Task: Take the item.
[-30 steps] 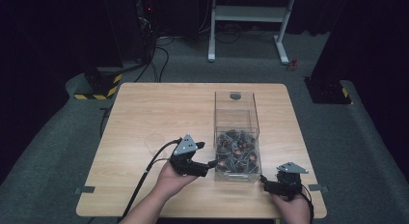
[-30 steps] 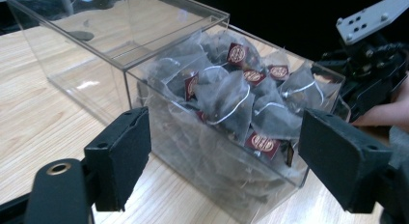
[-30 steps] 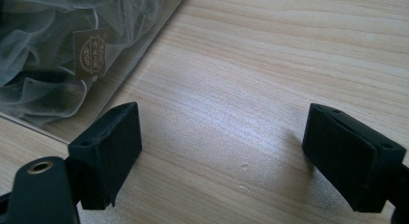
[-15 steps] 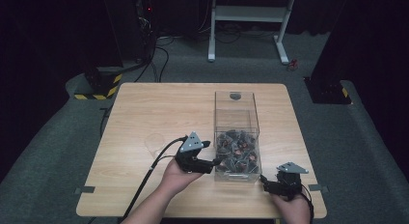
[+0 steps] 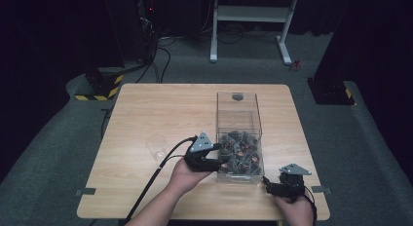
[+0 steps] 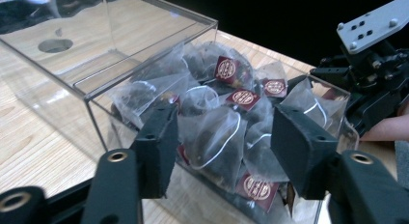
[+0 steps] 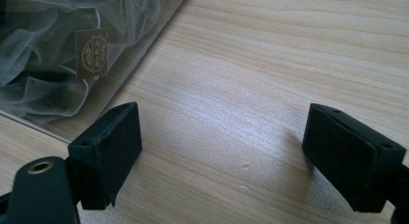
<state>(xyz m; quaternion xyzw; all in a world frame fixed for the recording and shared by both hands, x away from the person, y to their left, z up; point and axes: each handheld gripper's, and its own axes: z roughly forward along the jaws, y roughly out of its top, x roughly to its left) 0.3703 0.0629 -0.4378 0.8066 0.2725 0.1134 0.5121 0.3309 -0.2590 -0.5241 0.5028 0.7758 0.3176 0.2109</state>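
Dark floor rings your wooden table (image 5: 146, 109), where your left gripper (image 6: 222, 142), jaws just narrowing around a tea bag (image 6: 212, 137) heaped in the clear box (image 5: 238, 138) but not yet pinching, could snag neighbouring strings, while the right gripper (image 7: 222, 151) rests spread.

Wooden table (image 5: 146, 114) stood on grey carpet (image 5: 58, 153), light grain, top mostly bare. Small clear plastic cup (image 5: 157, 146) sat upright on table, left of centre toward near edge. Yellow-and-black striped base (image 5: 104, 87) lay on floor just beyond far-left table corner, with dark cables (image 5: 160, 55) trailing past it. White metal frame (image 5: 251, 21) stood on floor well beyond far edge. Dark block with a yellow-black mark (image 5: 333, 92) sat on floor at far right. Grey tape tabs (image 5: 85, 191) marked floor near table's near corners
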